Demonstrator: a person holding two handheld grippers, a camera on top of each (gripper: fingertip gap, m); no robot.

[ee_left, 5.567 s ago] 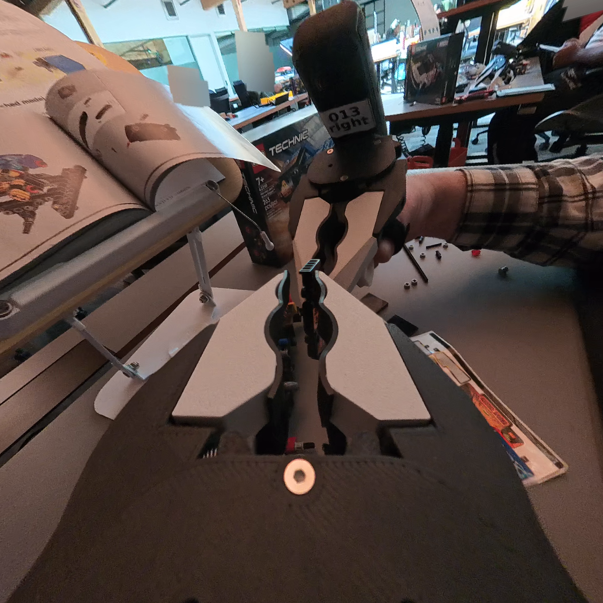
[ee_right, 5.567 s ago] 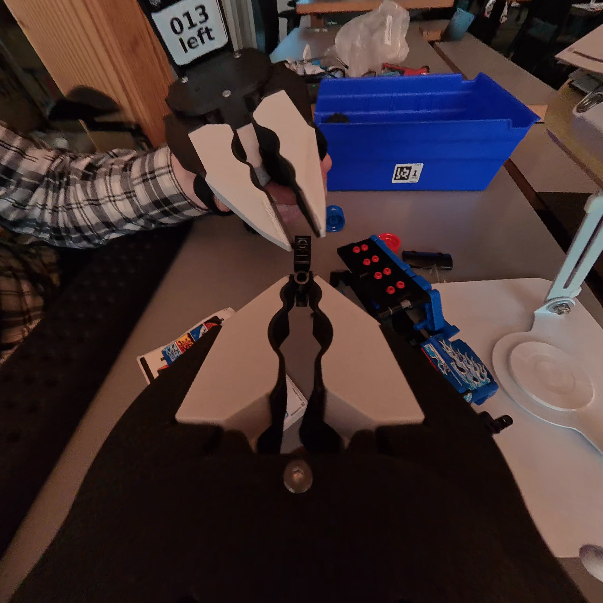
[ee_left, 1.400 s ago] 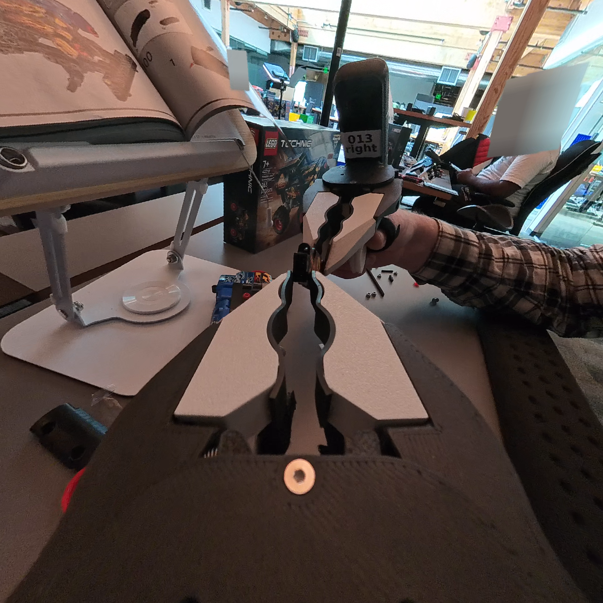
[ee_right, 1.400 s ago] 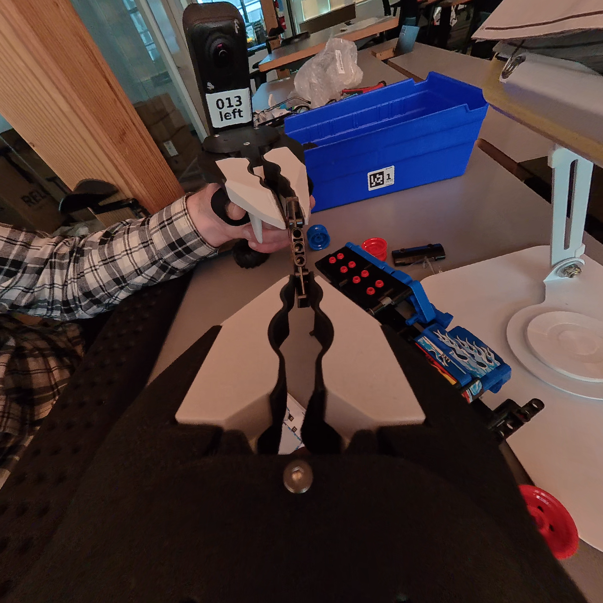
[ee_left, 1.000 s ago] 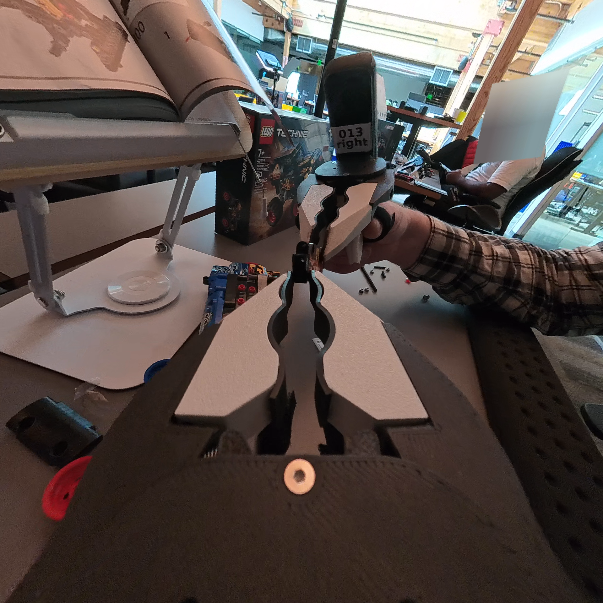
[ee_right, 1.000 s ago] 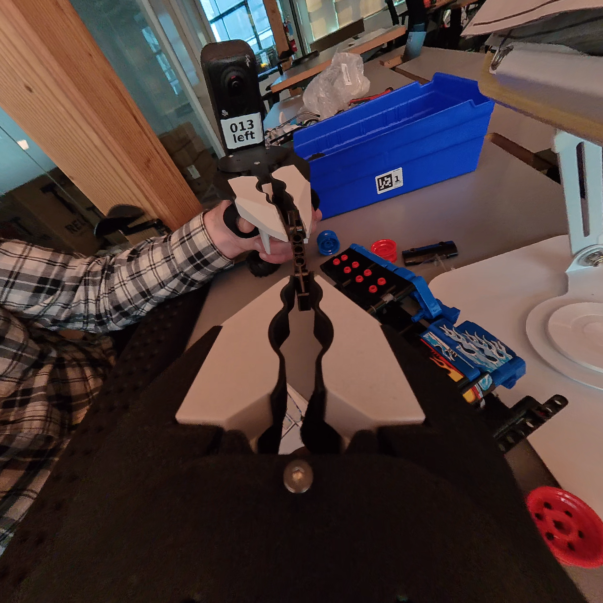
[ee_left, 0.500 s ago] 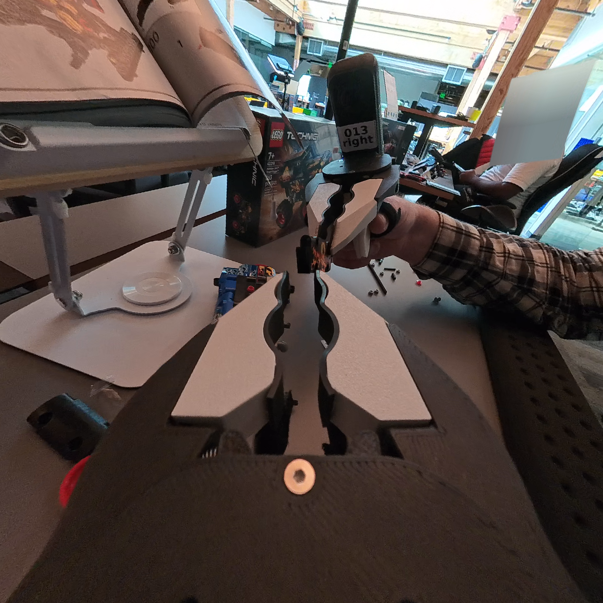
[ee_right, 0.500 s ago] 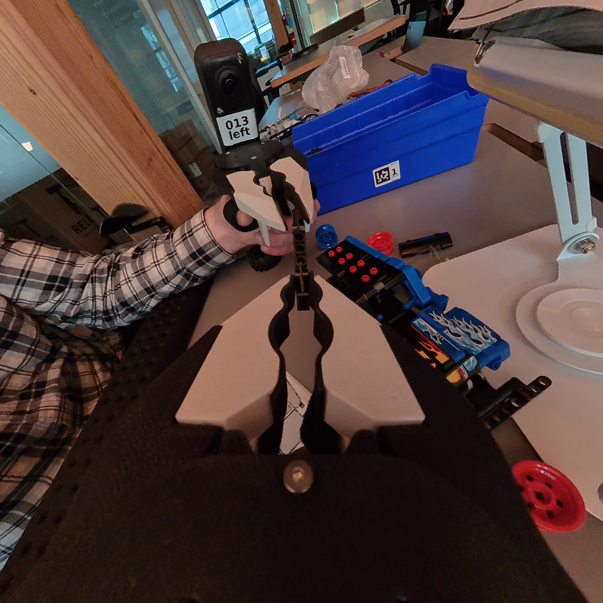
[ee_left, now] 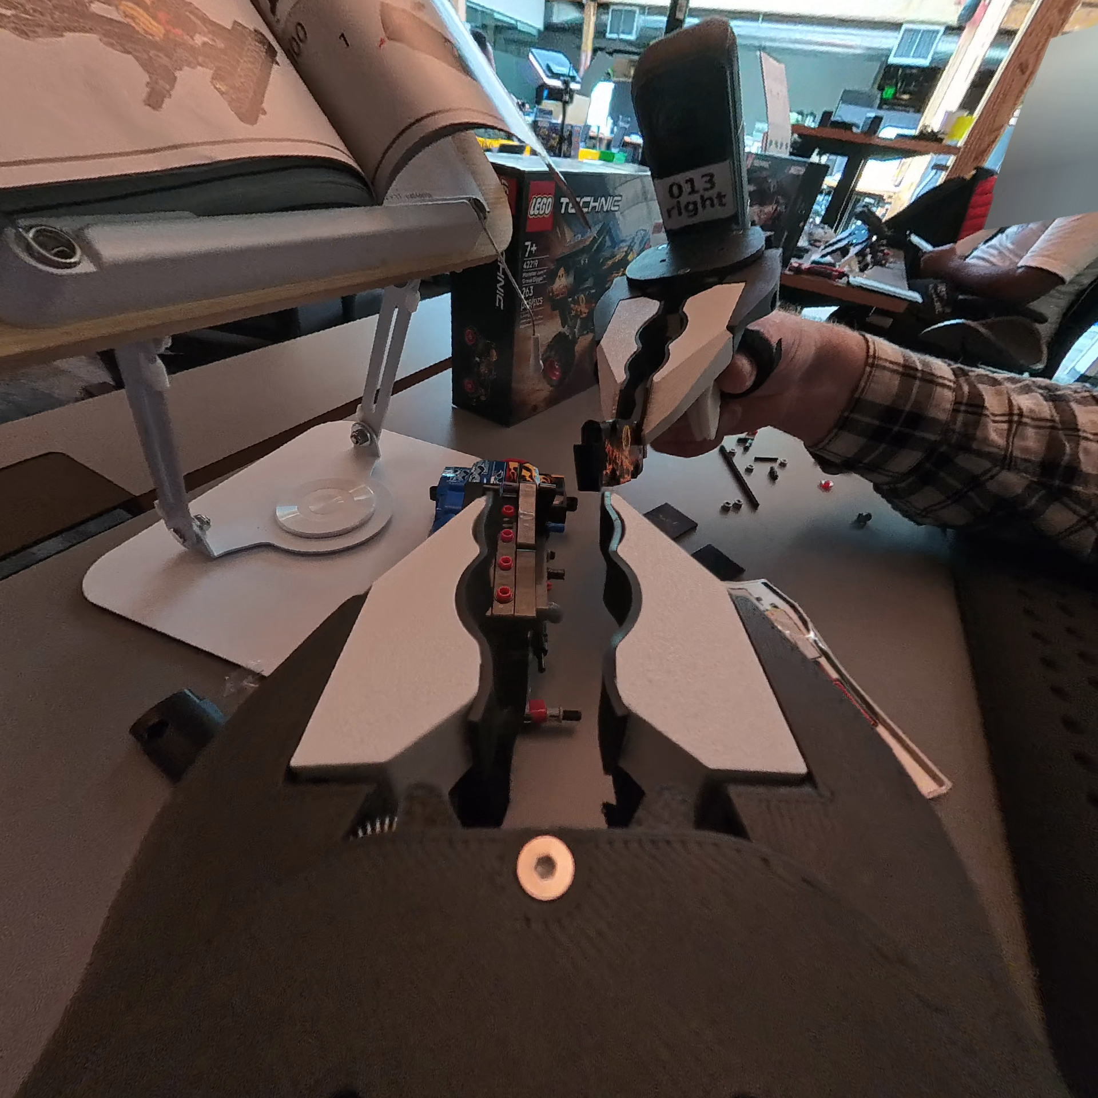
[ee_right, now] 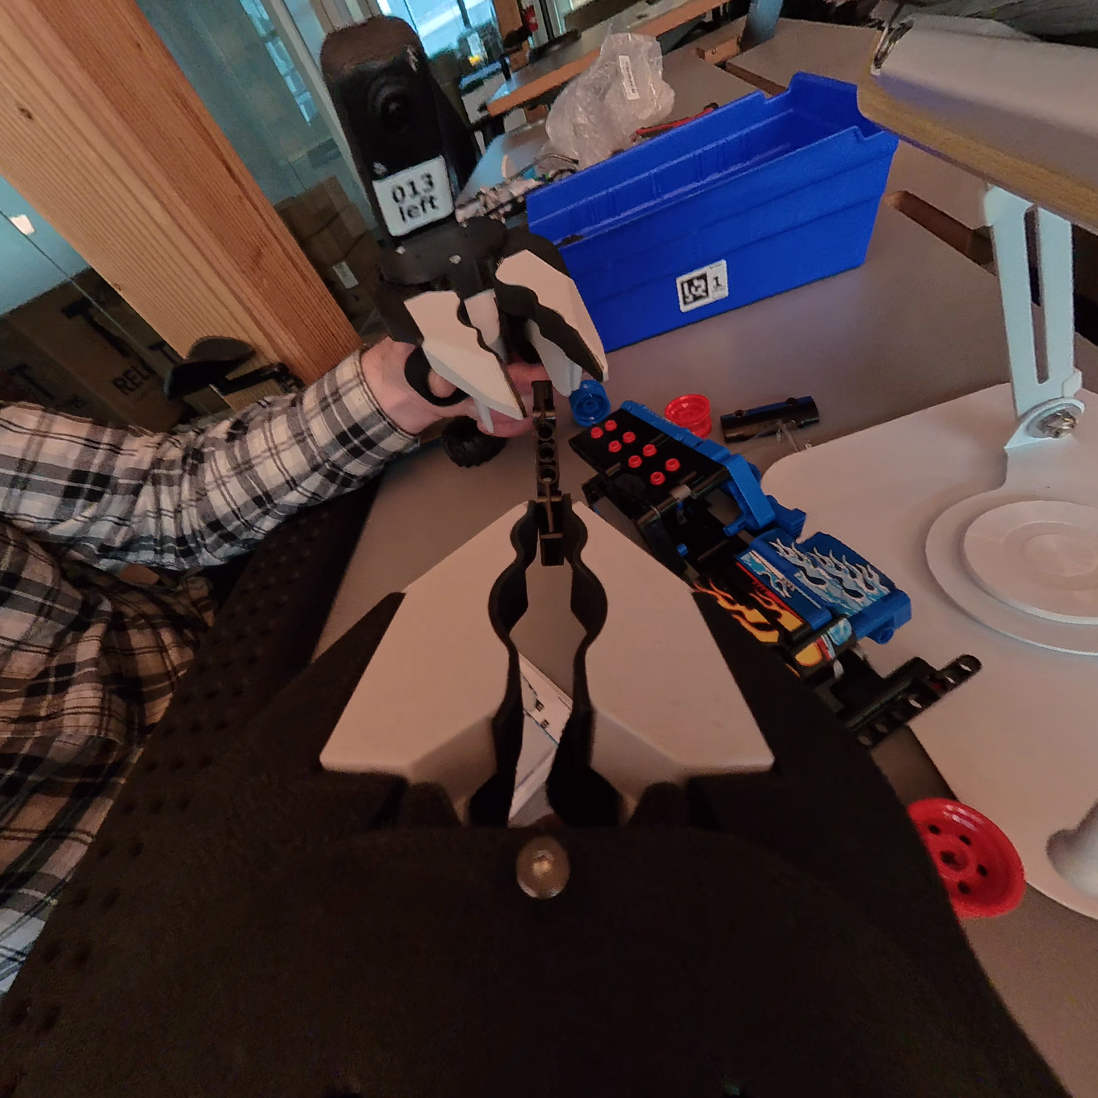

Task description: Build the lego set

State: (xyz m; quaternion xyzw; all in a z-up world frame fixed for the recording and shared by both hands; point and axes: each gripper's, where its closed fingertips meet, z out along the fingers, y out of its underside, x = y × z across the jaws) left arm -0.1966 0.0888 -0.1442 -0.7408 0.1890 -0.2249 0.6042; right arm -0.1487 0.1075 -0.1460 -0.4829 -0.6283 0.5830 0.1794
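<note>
The left gripper (ee_left: 543, 511) has been opened: a second ago its tips were pinched on the far end of the black perforated lego beam (ee_right: 545, 469), now they are spread wide with nothing between them, and the part-built blue-and-black lego truck body (ee_left: 511, 535) is seen through the gap on the grey bench (ee_left: 832, 570). In the right wrist view the left gripper (ee_right: 535, 410) is shown splayed just beside the beam's top end, apparently clear of it, though contact at the tip cannot be ruled out. The right gripper (ee_right: 549, 523) is kept closed on the beam's near end, so the beam is carried by it alone, held upright in the air above the bench and just left of the truck body (ee_right: 731, 535). The flame-printed face of the beam (ee_left: 609, 460) is shown in the left wrist view. Hand-over is judged complete; the left gripper is freed, probably to steady the truck body while the beam is fitted. Loose parts are left on the bench: red plastic wheel hub (ee_right: 965, 855), blue wheel hub (ee_right: 588, 402), black rubber tyre (ee_right: 472, 448). Mounting position is not determinable from these views.
</note>
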